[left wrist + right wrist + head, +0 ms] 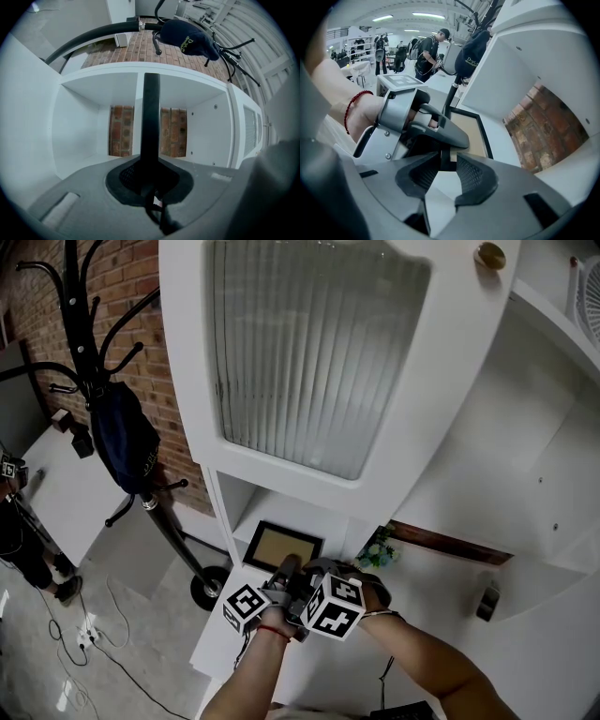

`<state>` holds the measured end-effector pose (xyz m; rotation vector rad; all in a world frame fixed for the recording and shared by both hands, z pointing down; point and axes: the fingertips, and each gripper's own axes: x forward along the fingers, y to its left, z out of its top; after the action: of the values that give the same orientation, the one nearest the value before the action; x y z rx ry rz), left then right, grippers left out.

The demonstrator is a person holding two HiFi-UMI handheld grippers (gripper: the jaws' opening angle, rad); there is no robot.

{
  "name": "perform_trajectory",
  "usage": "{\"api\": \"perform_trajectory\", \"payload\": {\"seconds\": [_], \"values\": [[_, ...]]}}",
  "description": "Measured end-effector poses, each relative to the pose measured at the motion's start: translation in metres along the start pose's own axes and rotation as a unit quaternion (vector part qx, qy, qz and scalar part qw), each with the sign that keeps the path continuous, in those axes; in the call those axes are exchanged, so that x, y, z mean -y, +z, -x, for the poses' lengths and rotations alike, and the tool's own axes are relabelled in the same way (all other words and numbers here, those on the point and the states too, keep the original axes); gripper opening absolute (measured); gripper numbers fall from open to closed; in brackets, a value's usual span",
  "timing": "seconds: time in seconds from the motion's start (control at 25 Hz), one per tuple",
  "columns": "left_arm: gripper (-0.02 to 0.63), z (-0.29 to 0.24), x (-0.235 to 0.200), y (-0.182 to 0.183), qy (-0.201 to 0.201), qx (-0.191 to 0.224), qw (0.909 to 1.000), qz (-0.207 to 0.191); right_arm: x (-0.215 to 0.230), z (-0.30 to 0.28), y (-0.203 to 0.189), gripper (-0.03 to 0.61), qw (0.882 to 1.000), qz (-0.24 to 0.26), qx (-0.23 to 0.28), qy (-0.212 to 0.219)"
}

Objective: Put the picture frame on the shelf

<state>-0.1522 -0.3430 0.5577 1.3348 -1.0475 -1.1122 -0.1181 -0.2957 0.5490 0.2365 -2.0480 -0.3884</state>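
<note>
Since the door [309, 352] hangs open over your arms, a careless lift on the way out could knock it. Under it the shelf [79, 126] bay is tight, white walls close at either side, so any twist could scrape the frame [281, 547] against one. That frame sits in the mouth of the bay, face toward you; whether its far edge rests on the board I cannot tell. Your left gripper [151, 187] is clamped hard on the frame's near edge and alone carries it. Release before the frame is seated and it may tip or slide off the shelf's front edge. Your right gripper [446, 171] stands wide, the frame's edge between its jaws but the pads not pressing; a stray push from it could shift the frame. Pale lettering shows on the cap [127, 437] hung on the rack [173, 535], too small to read. The marker cubes carry patterns, no words.
</note>
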Motion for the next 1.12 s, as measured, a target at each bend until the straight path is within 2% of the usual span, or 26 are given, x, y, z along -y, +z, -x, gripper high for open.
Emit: {"api": "perform_trajectory", "payload": {"seconds": [0.32, 0.72, 0.96, 1.12], "values": [[0.021, -0.005, 0.006, -0.003, -0.008, -0.031, 0.9994, -0.012, 0.001, 0.000, 0.000, 0.118, 1.000, 0.022, -0.016, 0.005], [0.147, -0.005, 0.020, 0.001, -0.043, -0.056, 0.9974, -0.014, 0.002, -0.003, 0.007, 0.109, 1.000, -0.007, -0.028, 0.002], [0.172, -0.003, 0.022, 0.002, -0.050, -0.079, 0.9953, -0.024, 0.008, -0.005, 0.009, 0.103, 0.999, -0.023, -0.023, -0.014], [0.192, 0.006, 0.014, 0.012, -0.033, -0.070, 0.9965, -0.030, 0.014, -0.007, 0.009, 0.094, 0.999, -0.029, -0.022, -0.030]]}}
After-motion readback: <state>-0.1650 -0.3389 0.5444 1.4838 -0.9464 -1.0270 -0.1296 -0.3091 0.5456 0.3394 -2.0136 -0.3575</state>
